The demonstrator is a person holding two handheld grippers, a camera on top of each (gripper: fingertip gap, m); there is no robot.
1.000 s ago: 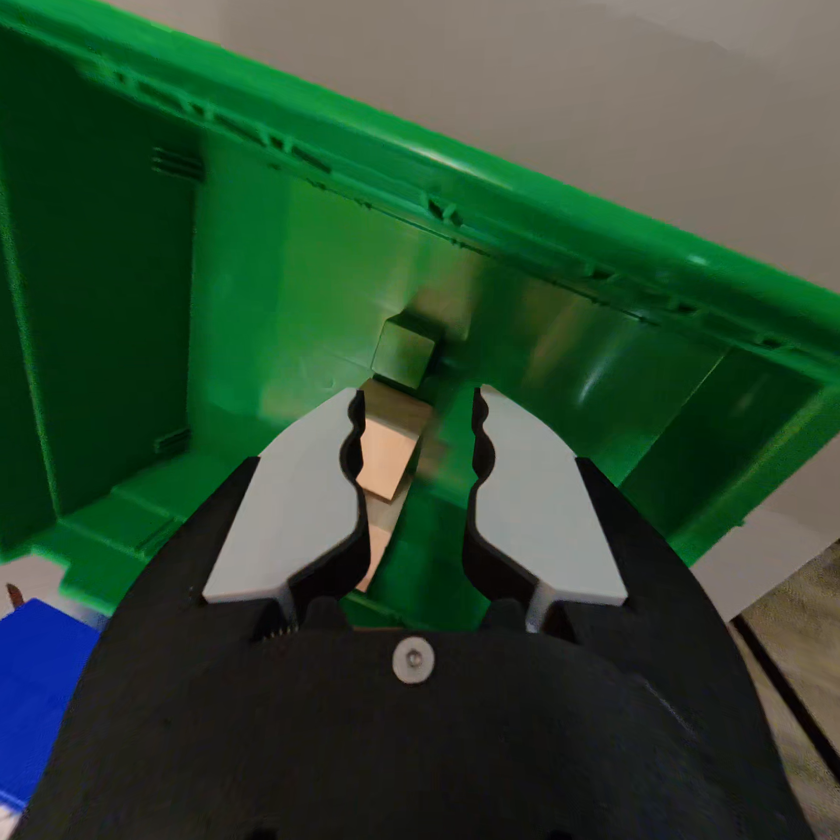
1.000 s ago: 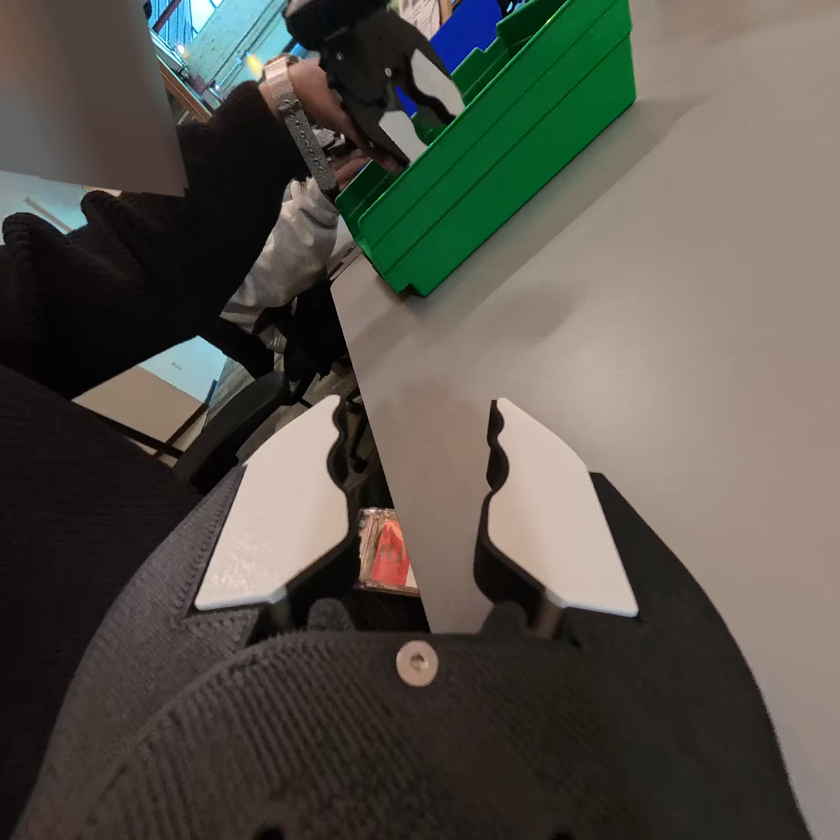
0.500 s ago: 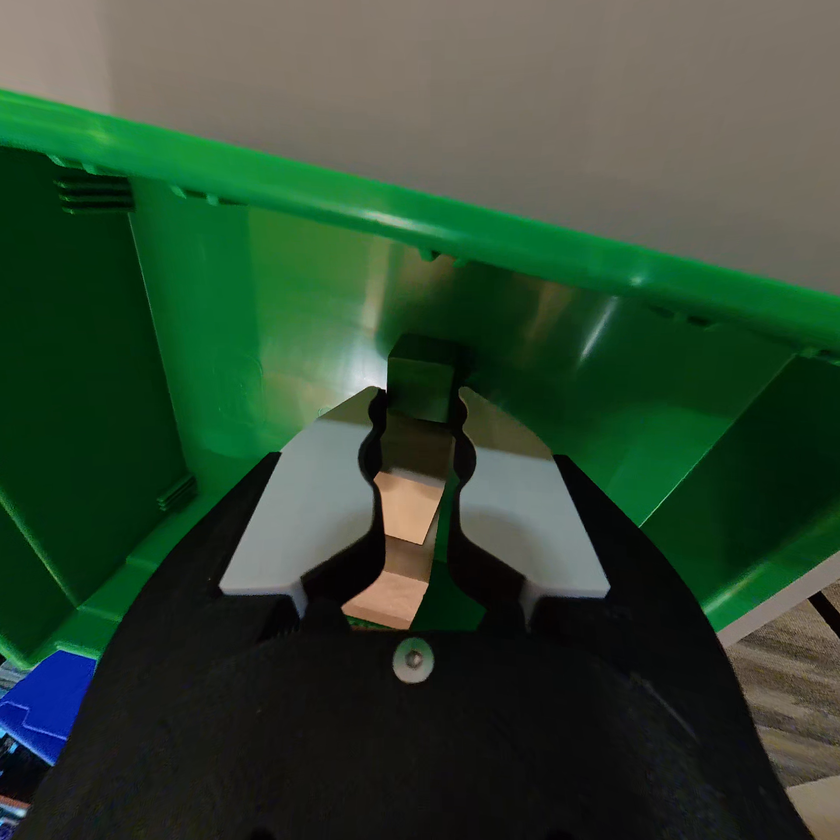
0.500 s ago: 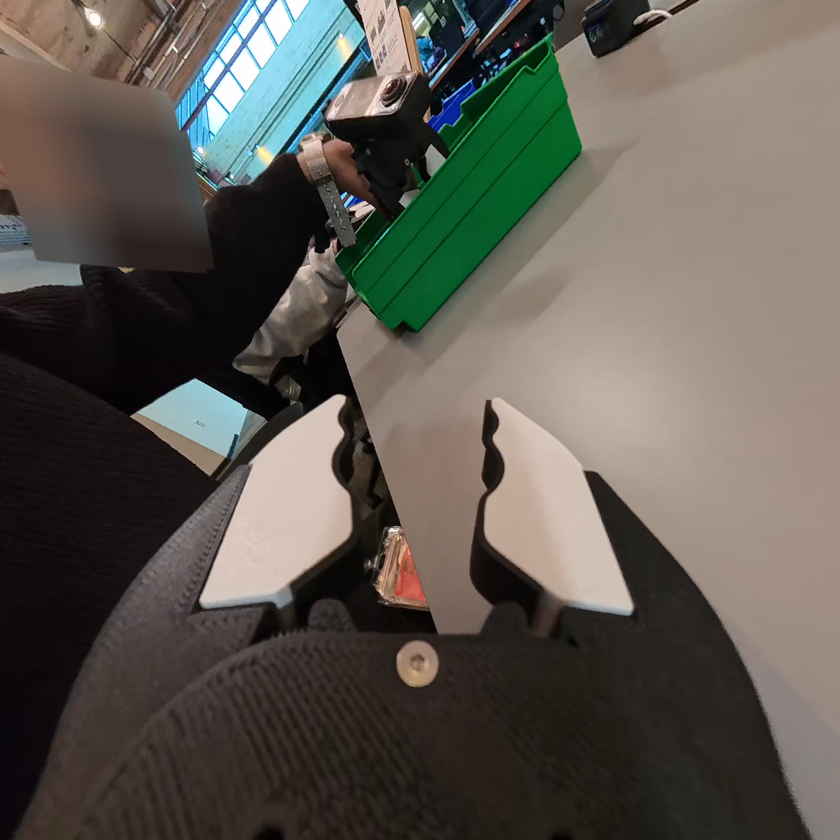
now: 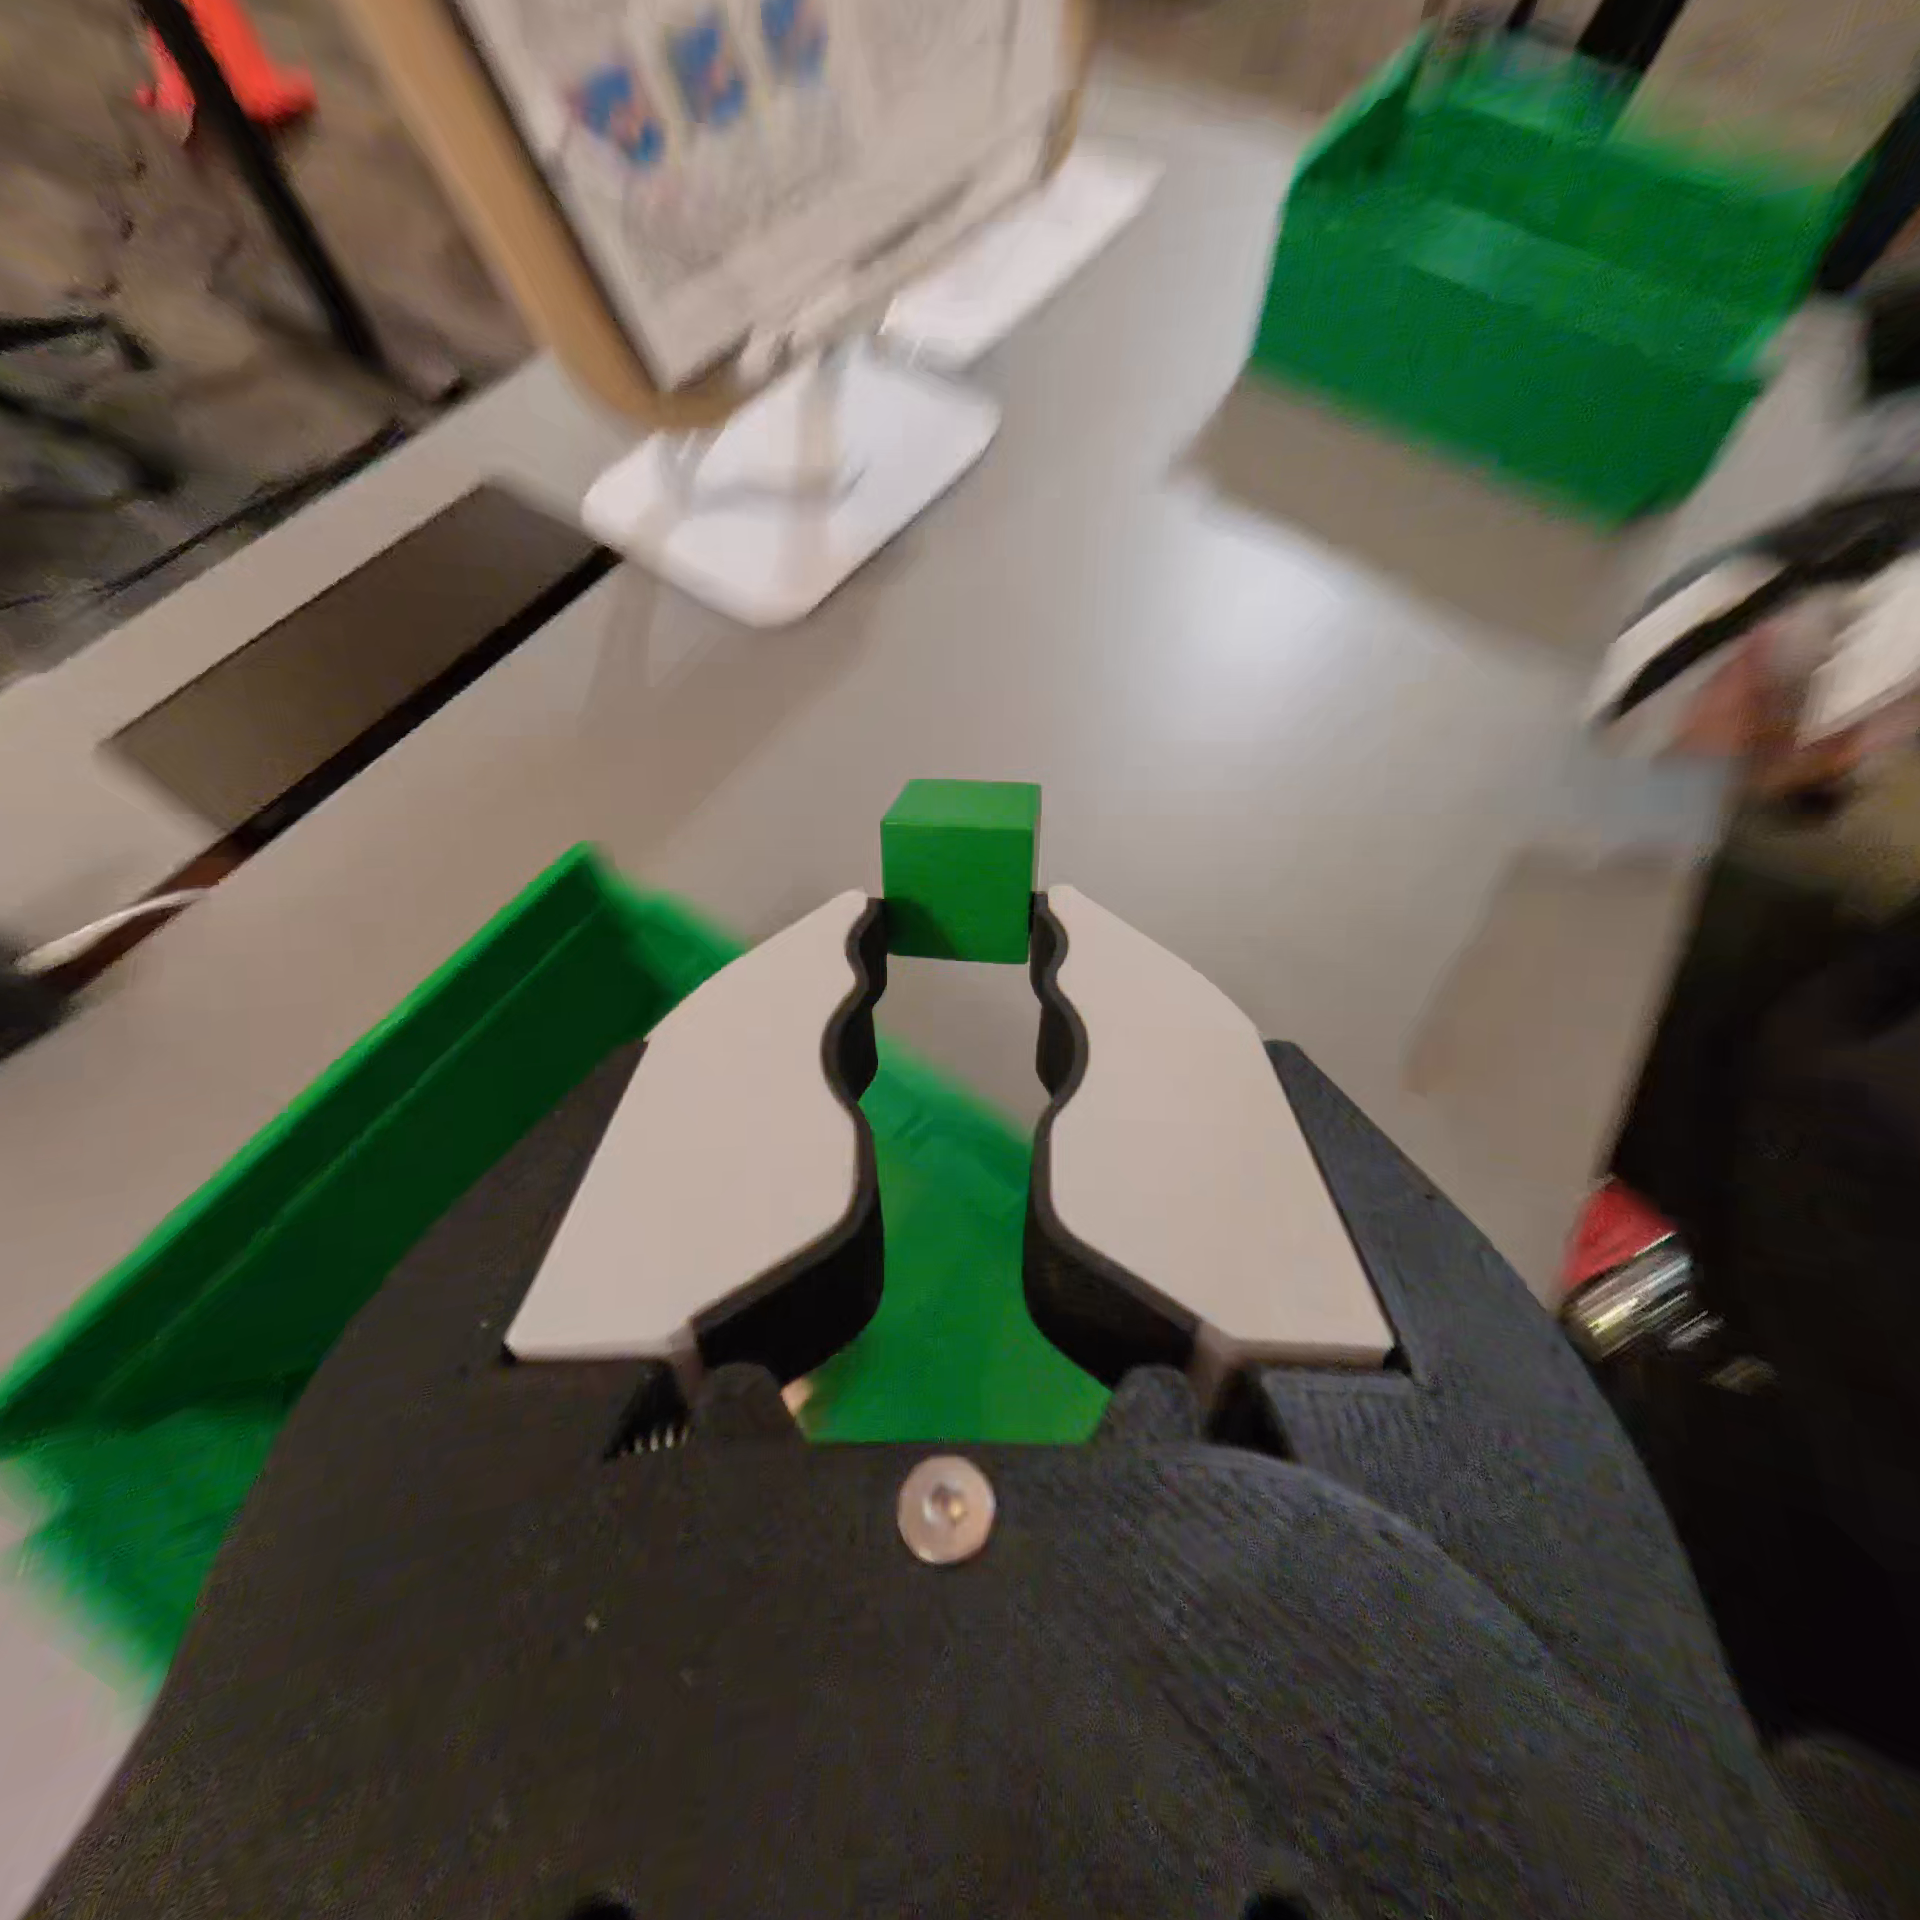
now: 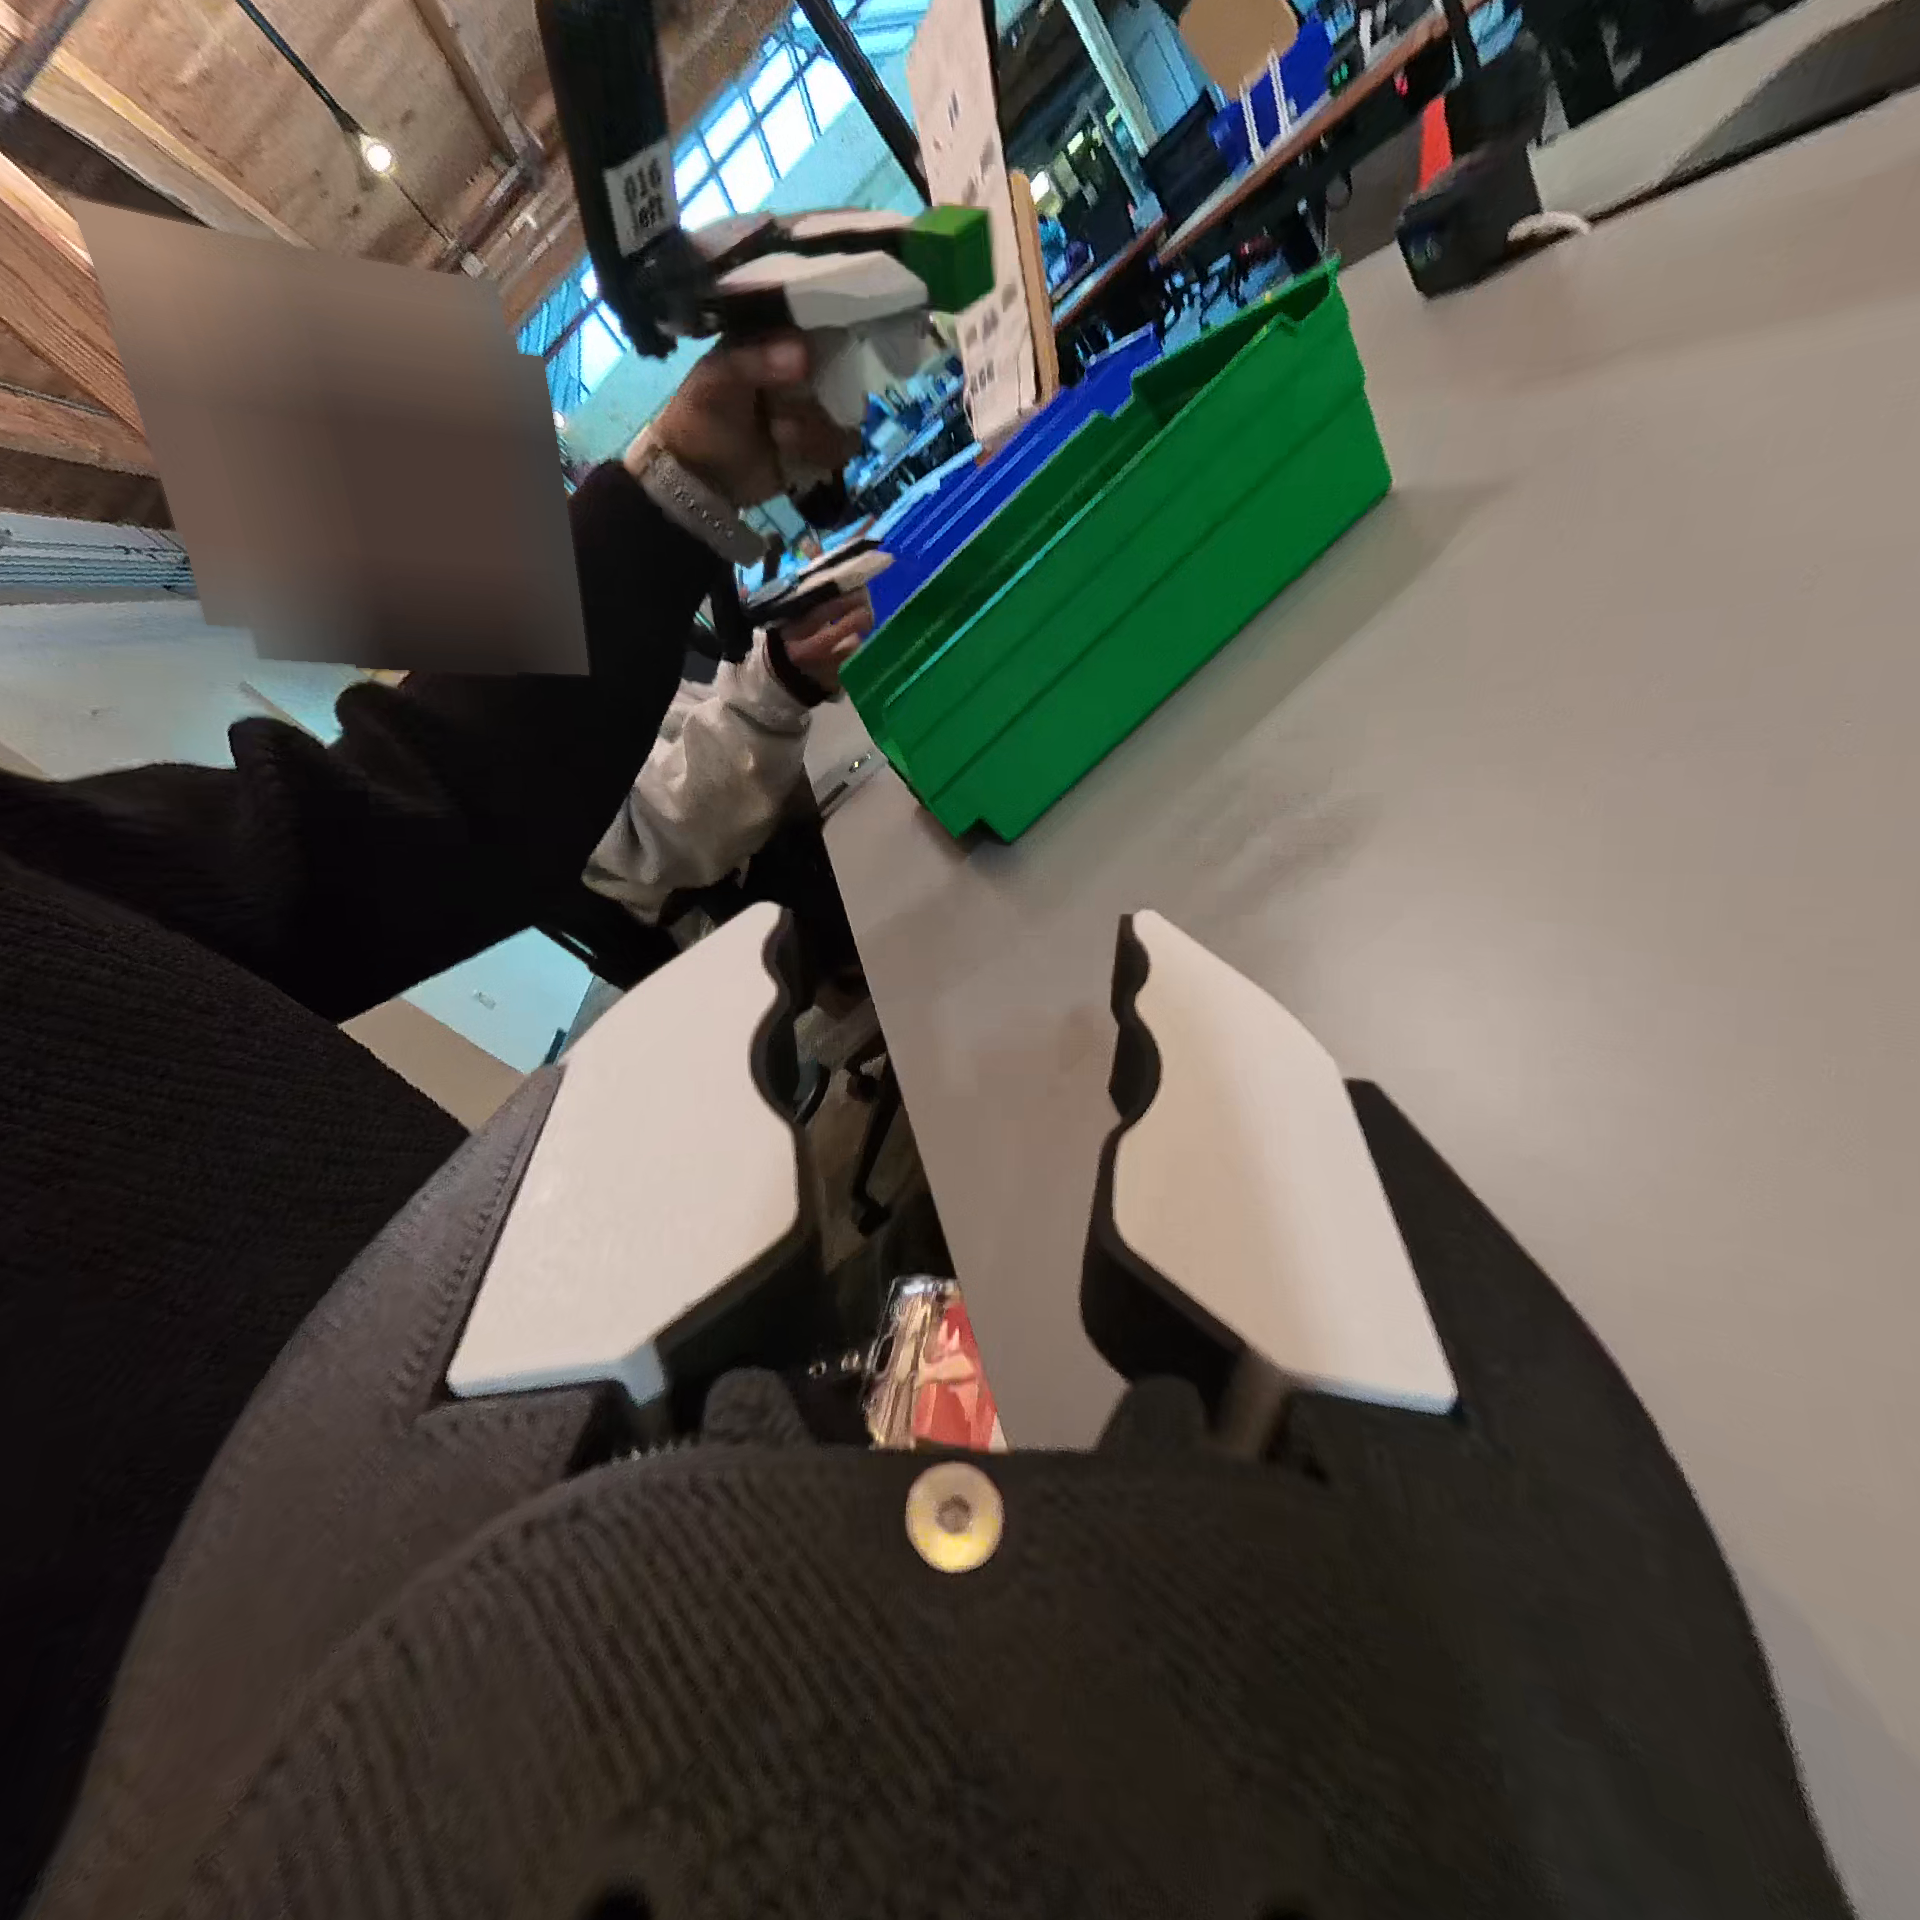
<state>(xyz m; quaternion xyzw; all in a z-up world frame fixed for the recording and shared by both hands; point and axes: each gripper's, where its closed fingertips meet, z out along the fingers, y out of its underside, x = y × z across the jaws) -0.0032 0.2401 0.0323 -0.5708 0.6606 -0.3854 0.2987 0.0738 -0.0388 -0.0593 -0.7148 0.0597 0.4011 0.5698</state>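
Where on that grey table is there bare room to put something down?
The widest bare stretch of the grey table lies between the green bin and the open right gripper. More lies beyond the green cube, toward the white stand base. It is crowded around the bin.

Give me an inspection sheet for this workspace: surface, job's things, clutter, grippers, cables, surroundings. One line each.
Surface: grey table, mostly bare near the right gripper.
Job's things: small green cube pinched at the left gripper's fingertips, raised above the green bin; the bin sits on the table.
Clutter: white stand base carrying an upright board; a second green bin farther off, blurred.
Grippers: left gripper shut on the cube; right gripper open, empty, low at the table's edge.
Cables: a white cable at the left edge, blurred.
Surroundings: blue bins behind the green bin; other tables beyond.
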